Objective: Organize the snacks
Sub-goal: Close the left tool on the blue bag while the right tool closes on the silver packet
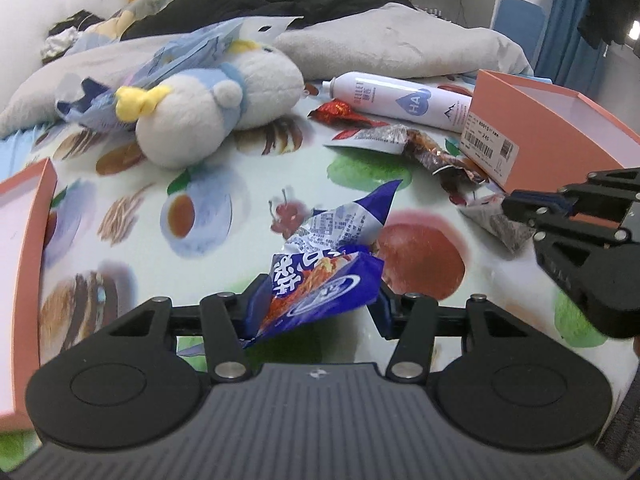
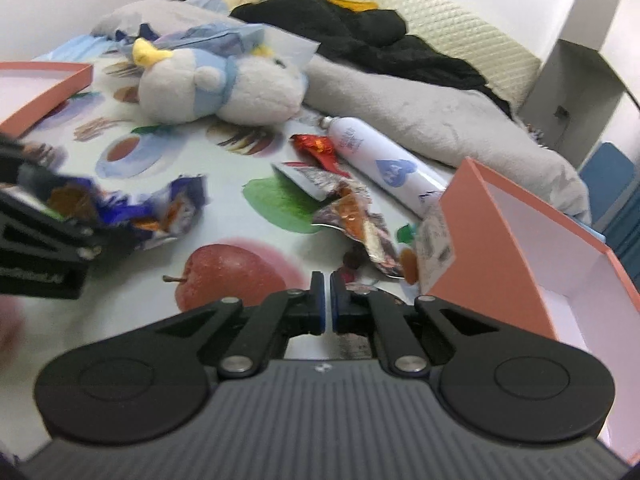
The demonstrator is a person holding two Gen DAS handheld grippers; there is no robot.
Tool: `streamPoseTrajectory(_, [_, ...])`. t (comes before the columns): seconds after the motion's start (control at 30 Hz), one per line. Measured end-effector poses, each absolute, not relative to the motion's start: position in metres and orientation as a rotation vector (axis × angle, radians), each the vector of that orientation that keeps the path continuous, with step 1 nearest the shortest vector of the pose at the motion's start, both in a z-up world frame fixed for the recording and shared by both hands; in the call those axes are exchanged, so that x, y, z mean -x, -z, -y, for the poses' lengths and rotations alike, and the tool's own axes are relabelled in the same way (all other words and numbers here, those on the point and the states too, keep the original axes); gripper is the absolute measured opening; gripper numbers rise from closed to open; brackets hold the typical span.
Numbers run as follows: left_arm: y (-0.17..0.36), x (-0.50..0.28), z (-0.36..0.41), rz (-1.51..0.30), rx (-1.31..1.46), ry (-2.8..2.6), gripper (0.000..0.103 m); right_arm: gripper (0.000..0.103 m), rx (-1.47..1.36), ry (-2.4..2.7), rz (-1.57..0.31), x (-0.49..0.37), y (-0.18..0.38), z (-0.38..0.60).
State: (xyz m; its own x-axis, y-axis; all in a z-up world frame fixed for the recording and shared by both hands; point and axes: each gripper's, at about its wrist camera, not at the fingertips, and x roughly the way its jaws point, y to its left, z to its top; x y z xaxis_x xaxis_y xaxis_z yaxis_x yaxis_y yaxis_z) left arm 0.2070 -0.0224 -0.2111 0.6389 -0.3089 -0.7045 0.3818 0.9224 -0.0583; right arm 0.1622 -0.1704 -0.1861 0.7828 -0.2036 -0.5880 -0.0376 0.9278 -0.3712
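Observation:
My left gripper (image 1: 322,304) is shut on a crumpled blue noodle packet (image 1: 324,276), lifted above the fruit-print sheet. From the right wrist view this packet (image 2: 156,212) hangs at the left in the left gripper (image 2: 60,236). My right gripper (image 2: 328,304) is shut with nothing between its pads. It enters the left wrist view at the right (image 1: 520,206), beside a small grey packet (image 1: 496,224). A red wrapper (image 1: 338,111) (image 2: 316,147) and a silver-brown packet (image 1: 404,140) (image 2: 348,208) lie on the sheet.
An open orange box (image 1: 540,156) (image 2: 472,252) stands at the right, and a second orange box (image 1: 40,208) (image 2: 52,92) at the left. A white spray bottle (image 1: 400,100) (image 2: 380,160), a plush toy (image 1: 224,100) (image 2: 220,88) and grey bedding (image 1: 400,40) lie behind.

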Motion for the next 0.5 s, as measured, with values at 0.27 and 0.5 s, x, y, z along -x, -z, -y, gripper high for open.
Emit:
streamPoseTrajectory(0.27, [0.214,-0.209,0.021,-0.788,-0.074,0.393,0.057,0.059,0.396,0.094,-0.690,-0.171,0.196,0.181])
streamPoseTrajectory(0.5, [0.216,-0.212,0.023,-0.789,-0.059,0.398,0.057,0.075,0.451,0.142,-0.708,-0.192,0.210,0.189])
